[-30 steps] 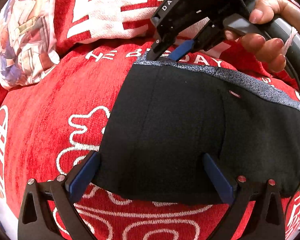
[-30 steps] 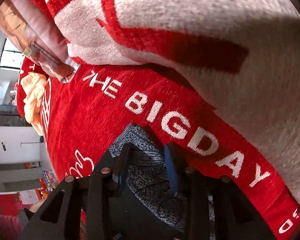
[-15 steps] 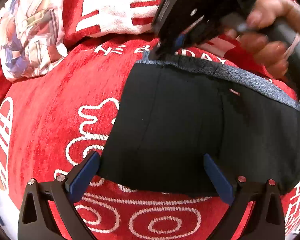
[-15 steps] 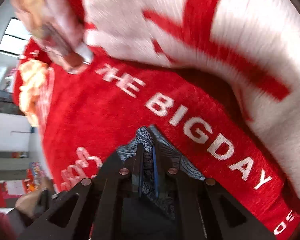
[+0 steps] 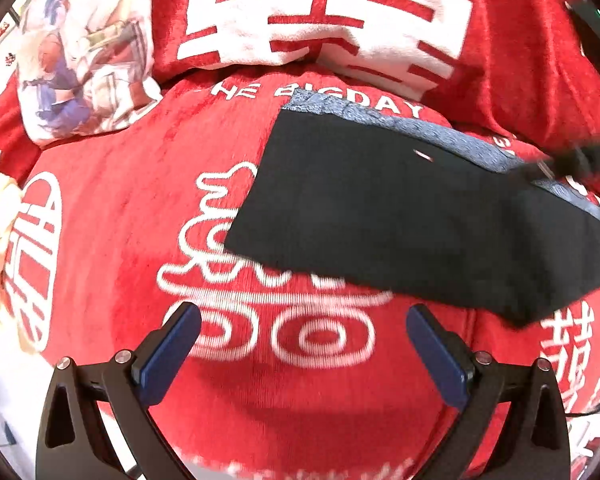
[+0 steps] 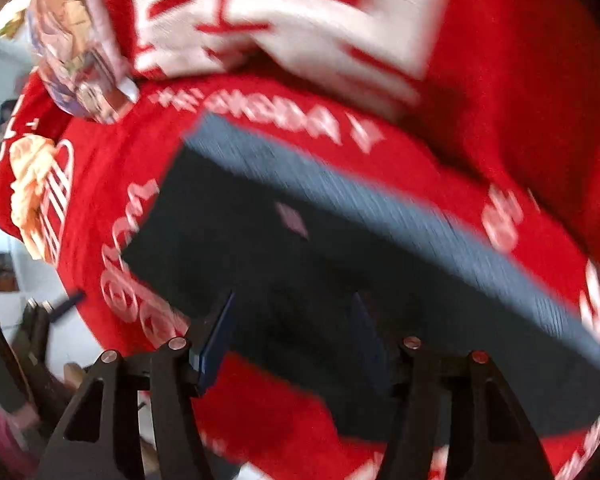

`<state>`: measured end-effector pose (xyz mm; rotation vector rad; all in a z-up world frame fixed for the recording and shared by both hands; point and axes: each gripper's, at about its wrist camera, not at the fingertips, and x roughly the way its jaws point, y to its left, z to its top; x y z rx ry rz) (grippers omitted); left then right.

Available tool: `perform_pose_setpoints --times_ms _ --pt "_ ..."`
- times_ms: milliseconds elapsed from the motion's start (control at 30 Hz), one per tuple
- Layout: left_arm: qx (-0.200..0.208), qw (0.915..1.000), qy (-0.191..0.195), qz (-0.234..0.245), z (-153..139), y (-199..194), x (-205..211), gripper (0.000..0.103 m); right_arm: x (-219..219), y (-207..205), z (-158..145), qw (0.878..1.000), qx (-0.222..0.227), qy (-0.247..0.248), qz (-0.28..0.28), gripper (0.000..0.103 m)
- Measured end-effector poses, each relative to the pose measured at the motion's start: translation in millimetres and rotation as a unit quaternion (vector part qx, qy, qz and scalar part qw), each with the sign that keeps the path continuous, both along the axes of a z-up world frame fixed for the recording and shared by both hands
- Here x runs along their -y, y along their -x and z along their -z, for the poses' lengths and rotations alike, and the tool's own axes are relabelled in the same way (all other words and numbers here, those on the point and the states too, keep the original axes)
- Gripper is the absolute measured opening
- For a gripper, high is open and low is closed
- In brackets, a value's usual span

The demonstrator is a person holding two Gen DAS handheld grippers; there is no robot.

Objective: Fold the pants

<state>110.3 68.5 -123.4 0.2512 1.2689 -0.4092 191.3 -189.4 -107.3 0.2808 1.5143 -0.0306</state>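
Black pants (image 5: 400,208) with grey waistband (image 5: 432,124), folded into a compact rectangle, lying flat at centre right of the left view on the red blanket (image 5: 120,220). Waistband corner, pinched a second ago, now let go, both tools pulled back; probably the fold finished. Left gripper (image 5: 304,344) at lower centre, fingers (image 5: 172,356) spread wide, empty, clear of the cloth. Right gripper (image 6: 292,336) blurred, fingers apart, holding nothing, hovering over the near edge. Printed pillow (image 5: 80,52) upper left.

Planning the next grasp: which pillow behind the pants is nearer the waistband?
The red pillow with white characters; it sits directly behind the grey waistband, while the cartoon-print pillow lies off left.
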Motion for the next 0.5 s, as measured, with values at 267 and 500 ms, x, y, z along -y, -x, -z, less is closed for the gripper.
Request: perform_pose_setpoints --times_ms 267,500 --pt "-0.027 0.9994 0.0 -0.02 -36.8 37.2 -17.3 0.103 25.4 109.9 -39.5 0.994 -0.059 0.032 0.086 0.07" --pt "-0.057 0.998 0.019 -0.022 -56.4 52.9 -20.5 0.103 26.6 150.4 -84.6 0.992 -0.046 0.052 0.109 0.085"
